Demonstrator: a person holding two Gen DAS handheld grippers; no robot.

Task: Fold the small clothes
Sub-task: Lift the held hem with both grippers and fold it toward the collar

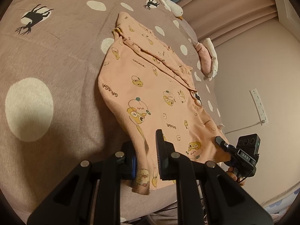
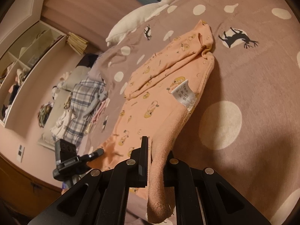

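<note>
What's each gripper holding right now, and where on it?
Both hold the pink baby garment: left gripper pinches one near bottom corner, right gripper the other. The rest lies on the bedspread.

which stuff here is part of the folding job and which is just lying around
In the job:
- peach printed baby garment
- left gripper, shut on its near edge
- right gripper, shut on another part of that edge

Just lying about:
- goose plush
- plaid clothes pile
- dotted bedspread
</note>
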